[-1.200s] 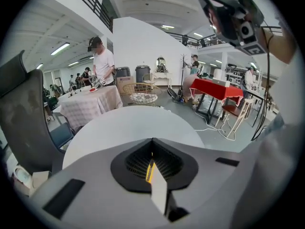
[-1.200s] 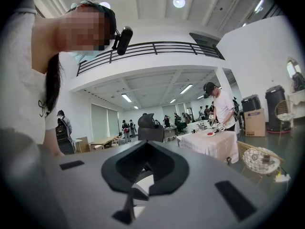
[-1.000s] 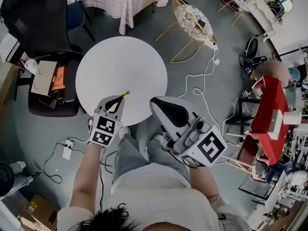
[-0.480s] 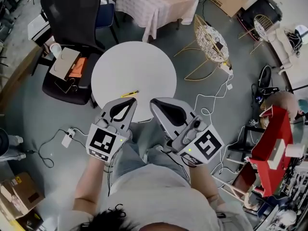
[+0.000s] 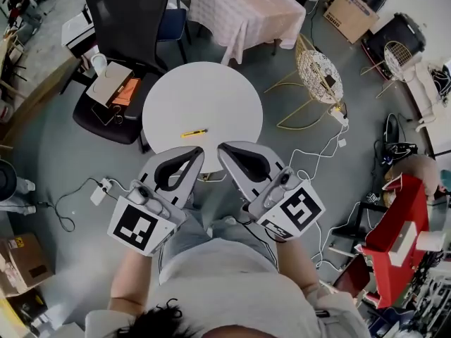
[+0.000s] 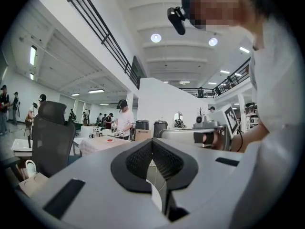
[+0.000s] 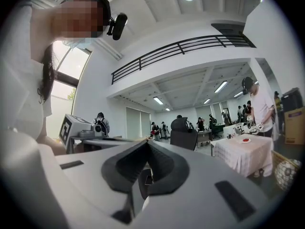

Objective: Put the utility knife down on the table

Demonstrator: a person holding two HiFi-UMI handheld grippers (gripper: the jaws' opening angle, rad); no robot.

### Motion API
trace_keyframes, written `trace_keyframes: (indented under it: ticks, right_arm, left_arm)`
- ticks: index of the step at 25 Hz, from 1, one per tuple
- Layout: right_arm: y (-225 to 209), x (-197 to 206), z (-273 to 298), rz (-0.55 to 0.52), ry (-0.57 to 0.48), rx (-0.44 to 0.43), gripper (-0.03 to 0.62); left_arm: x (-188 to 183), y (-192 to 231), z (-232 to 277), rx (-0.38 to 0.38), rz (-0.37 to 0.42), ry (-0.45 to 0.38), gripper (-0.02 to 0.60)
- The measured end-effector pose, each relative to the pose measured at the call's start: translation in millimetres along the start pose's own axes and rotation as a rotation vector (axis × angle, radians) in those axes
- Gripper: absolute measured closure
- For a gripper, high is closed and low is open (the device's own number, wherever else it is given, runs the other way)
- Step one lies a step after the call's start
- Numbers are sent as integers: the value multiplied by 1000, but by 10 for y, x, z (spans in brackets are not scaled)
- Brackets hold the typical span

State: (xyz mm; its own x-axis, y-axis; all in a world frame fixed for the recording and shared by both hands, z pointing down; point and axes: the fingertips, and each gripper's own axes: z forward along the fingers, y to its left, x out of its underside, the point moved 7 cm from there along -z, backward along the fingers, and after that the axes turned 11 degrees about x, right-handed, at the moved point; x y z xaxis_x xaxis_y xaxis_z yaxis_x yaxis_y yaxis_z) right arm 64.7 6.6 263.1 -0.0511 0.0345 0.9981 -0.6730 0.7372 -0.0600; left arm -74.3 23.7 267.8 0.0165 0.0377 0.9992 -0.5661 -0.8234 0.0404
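Utility knife (image 5: 194, 132) on white table (image 5: 211, 94), just beyond closed left claw (image 5: 196, 150), right claw (image 5: 223, 147) closed

Around your round white tabletop (image 5: 204, 97) the floor (image 5: 63, 153) is bare grey. A black office chair (image 5: 130, 13) and a table under a checked cloth (image 5: 239, 9) stand beyond its far edge, and a gold wire chair (image 5: 318, 76) stands off to its right. Farther right of the tabletop you have white cables (image 5: 320, 146) trailing over the floor and a red stand (image 5: 391, 224). Above the tabletop the hall is high and white, with round ceiling lights (image 6: 156, 37), a dark-railed balcony (image 7: 190, 44) and a tall window (image 7: 66, 75) letting in daylight.
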Motion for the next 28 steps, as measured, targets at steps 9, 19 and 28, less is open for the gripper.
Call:
trace_keyframes:
  ticks: [9, 19, 28]
  right_arm:
    - [125, -43, -104, -25, -10, -31, 586]
    - [210, -70, -213, -32, -26, -31, 586]
    - [258, -109, -233, -35, -35, -29, 586]
  left_arm:
    - [-76, -182, -90, -20, 28, -14, 572]
    - [-127, -295, -119, -20, 55, -41, 572]
    - [-155, -272, -148, -25, 58, -30, 572]
